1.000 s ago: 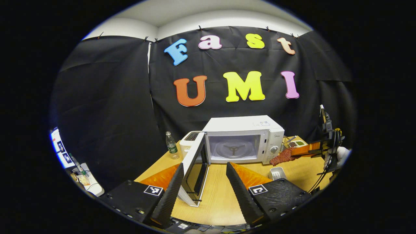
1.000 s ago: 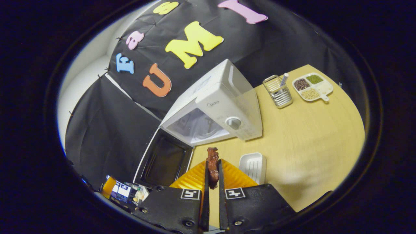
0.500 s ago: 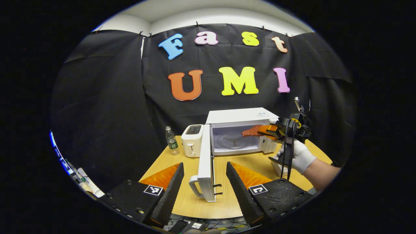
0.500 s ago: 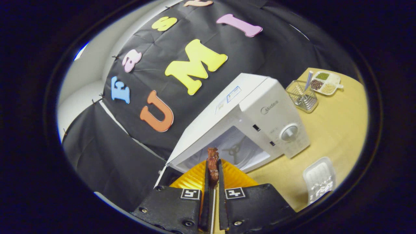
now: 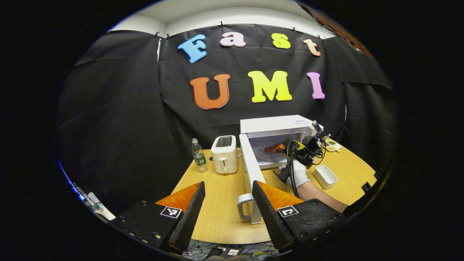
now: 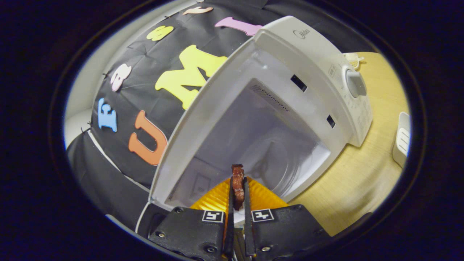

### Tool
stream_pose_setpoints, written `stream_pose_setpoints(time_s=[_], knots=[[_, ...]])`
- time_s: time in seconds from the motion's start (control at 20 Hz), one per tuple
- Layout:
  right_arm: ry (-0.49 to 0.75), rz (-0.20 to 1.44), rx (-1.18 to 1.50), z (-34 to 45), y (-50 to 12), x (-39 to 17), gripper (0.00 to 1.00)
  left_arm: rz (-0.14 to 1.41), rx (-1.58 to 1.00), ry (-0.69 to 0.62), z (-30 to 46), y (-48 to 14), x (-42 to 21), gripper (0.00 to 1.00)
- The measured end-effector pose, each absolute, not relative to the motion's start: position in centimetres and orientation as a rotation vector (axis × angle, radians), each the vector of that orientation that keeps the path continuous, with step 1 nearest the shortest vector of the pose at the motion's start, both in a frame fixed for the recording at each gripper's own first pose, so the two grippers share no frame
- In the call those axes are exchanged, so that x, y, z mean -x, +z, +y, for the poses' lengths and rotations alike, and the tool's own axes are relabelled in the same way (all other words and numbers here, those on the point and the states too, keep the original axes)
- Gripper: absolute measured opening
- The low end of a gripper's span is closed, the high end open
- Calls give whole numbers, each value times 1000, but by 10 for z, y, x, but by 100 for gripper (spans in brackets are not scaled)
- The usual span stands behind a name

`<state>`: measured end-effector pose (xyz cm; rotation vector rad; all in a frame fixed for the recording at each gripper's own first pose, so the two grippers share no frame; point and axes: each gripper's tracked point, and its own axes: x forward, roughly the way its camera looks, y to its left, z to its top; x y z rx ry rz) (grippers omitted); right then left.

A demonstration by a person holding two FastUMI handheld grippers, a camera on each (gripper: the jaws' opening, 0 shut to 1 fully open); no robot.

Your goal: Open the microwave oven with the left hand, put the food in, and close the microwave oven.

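Note:
The white microwave stands at the back of the table with its door swung wide toward me. My left gripper is open near the table's front edge, its fingers either side of the door's handle end without touching it. My right gripper is shut on a flat reddish-brown piece of food. In the left gripper view the right gripper, held by a gloved hand, reaches into the oven's mouth with the food. The right gripper view looks tilted into the white cavity.
A white toaster and a water bottle stand left of the microwave. A small white tray lies on the wooden table to the right of the gloved hand. A forearm crosses the table's right front.
The right gripper has carried the food from the table's right side up to and into the microwave's opening. The left gripper has drawn back and shifted left, with the door wide open.

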<state>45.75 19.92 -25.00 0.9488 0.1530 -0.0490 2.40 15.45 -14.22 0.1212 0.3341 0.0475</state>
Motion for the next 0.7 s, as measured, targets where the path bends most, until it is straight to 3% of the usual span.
stream_pose_setpoints(time_s=[0.3, 0.45, 0.5, 0.55, 0.6, 0.7], knots=[[-71, 122, -765, 201, -267, -479, 15, 353, -116, 34, 154, -156, -35, 81], [-95, 131, -638, 198, -270, -482, 21, 352, -123, 24, 155, -156, -41, 81], [-104, 132, -595, 196, -271, -482, 14, 356, -128, 25, 157, -156, -44, 81], [-121, 135, -550, 193, -271, -483, 18, 350, -130, 28, 159, -153, -46, 81], [-123, 137, -508, 191, -272, -482, 31, 347, -127, 29, 159, -152, -48, 81], [-138, 133, -468, 192, -273, -485, 37, 349, -127, 35, 160, -153, -49, 81]])
